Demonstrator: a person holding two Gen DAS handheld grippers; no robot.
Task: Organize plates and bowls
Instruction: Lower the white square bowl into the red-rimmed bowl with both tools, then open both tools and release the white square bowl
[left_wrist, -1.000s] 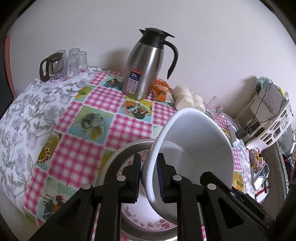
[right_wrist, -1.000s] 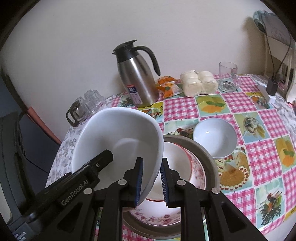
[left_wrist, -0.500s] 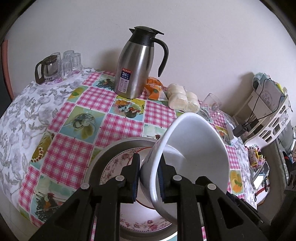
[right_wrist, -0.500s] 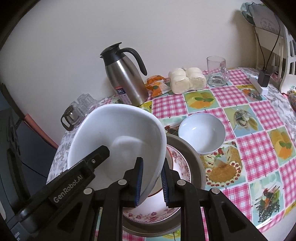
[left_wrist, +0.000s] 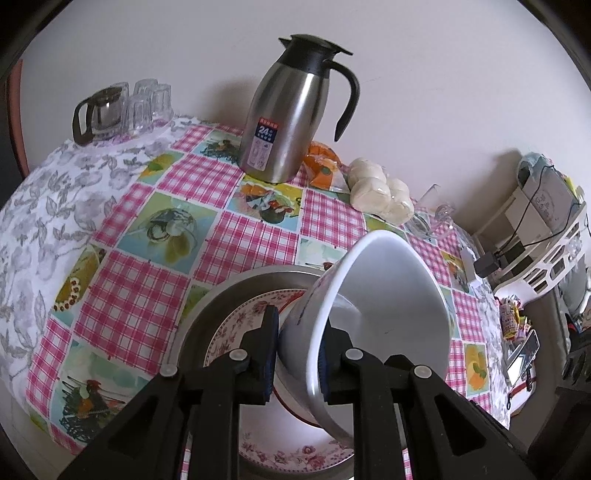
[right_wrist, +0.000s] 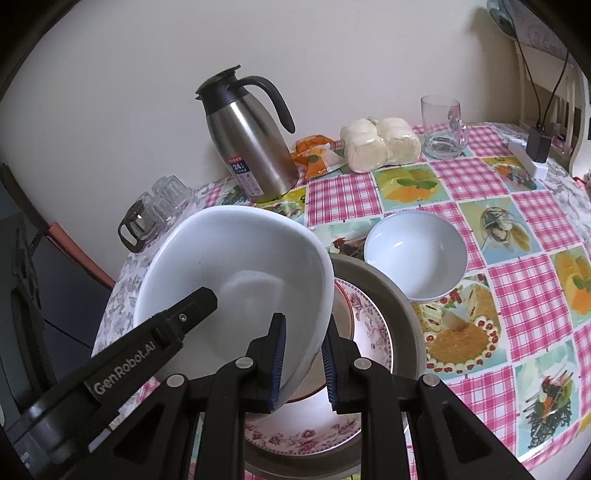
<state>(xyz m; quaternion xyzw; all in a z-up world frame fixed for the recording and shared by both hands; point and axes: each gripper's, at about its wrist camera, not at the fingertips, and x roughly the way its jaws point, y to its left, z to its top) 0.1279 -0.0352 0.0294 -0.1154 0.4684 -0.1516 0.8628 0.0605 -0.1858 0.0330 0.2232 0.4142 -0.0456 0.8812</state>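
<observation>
A large white bowl (left_wrist: 384, 314) (right_wrist: 236, 273) is held tilted above a stack of plates. My left gripper (left_wrist: 297, 354) is shut on its left rim, and my right gripper (right_wrist: 303, 360) is shut on its right rim. Under it a floral plate (left_wrist: 236, 328) (right_wrist: 365, 325) with a red-rimmed plate on top lies in a grey metal pan (left_wrist: 221, 295) (right_wrist: 402, 295). A smaller white bowl (right_wrist: 415, 254) stands on the table to the right of the pan.
A steel thermos jug (left_wrist: 291, 110) (right_wrist: 247, 136), orange packets (right_wrist: 317, 151), wrapped buns (right_wrist: 380, 142) and a glass mug (right_wrist: 441, 127) stand at the back. A glass pot with cups (left_wrist: 118, 109) is back left. A white rack (left_wrist: 546, 236) is on the right.
Both grippers have lowered the large bowl a little toward the plate stack, still tilted. Both grips on its rim are unchanged.
</observation>
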